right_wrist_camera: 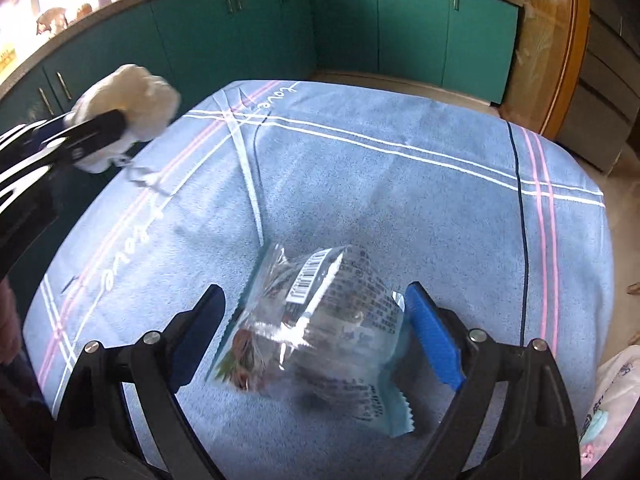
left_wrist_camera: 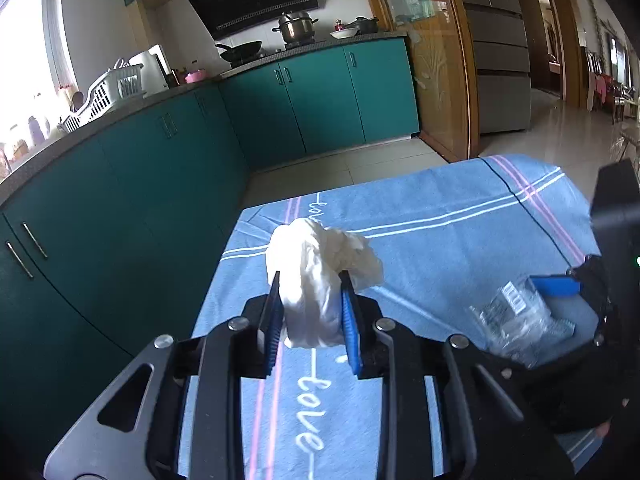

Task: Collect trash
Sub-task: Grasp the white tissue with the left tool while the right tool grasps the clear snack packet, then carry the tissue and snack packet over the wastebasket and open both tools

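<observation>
Tissue point(left_wrist_camera: 320, 280), white and crumpled, is clamped between the blue pads of the left gripper point(left_wrist_camera: 310, 282) and is held clear of the blue tablecloth point(left_wrist_camera: 440, 208), above its left edge. The wad bulges out above and below the two pads. In the right wrist view the same wad point(right_wrist_camera: 132, 96) appears at the upper left, over the cloth's left edge, with the left gripper's black finger across it.

Snack wrapper point(right_wrist_camera: 320, 320), clear plastic with a barcode label and printed text, lies flat on the tablecloth point(right_wrist_camera: 400, 160) toward the near right corner. The right gripper point(right_wrist_camera: 316, 304) is spread wide and straddles the wrapper: one finger stands to its left and apart from it, while the other, with its blue pad point(right_wrist_camera: 434, 340), is at the wrapper's right edge. Whether that pad touches the plastic cannot be determined. The wrapper is not gripped. In the left wrist view the wrapper point(left_wrist_camera: 516, 320) is seen at the right, beside one blue fingertip of the right gripper.

Teal cabinets point(left_wrist_camera: 320, 92) run behind the table.
</observation>
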`<state>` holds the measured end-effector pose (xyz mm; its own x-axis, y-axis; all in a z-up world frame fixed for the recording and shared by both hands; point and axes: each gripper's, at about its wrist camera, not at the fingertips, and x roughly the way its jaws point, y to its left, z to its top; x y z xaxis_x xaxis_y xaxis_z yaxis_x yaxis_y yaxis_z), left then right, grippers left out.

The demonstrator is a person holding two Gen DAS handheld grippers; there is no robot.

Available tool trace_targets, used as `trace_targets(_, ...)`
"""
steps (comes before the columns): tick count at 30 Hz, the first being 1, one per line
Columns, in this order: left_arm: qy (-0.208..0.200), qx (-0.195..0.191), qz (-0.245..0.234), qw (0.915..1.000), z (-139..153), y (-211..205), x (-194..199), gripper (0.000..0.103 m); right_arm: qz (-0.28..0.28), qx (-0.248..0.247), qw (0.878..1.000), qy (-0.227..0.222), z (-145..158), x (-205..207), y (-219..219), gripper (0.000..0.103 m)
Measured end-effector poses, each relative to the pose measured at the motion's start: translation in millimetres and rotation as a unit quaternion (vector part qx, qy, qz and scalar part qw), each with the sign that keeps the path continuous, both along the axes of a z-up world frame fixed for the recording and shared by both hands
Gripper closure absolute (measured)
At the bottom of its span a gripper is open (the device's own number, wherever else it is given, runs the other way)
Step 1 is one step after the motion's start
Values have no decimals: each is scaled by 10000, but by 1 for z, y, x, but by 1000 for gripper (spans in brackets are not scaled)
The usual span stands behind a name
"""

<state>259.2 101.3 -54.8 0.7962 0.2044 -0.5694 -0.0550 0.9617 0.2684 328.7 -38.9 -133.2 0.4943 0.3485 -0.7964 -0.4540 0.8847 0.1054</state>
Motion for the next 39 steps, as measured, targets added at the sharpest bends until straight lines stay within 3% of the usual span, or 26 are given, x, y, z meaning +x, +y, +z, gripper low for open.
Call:
trace_targets(13,-101,-142,-43,9998,5,-6,-16,76,-38,-60,9994,-328,8,-28,-12,60)
trace_targets(22,-188,-441,-450,9978,13,-40,-22,76,-479,648,9952,-554,44,-51,-80,63)
trace_targets(27,-150,-430,-971,9942,8,-82,-29,76,-1468,744,9813,-999,60,-69,-160,63)
trace_targets(32,-25,-451,-1462,9882,3,-135,-35,76,-2357,264,9644,-1171,56,-85,-212,63)
trace_targets(39,138,-360,-2207,9746,-13,-214,-51,76,-2934,-264,9463,-1335,51,-108,-254,63)
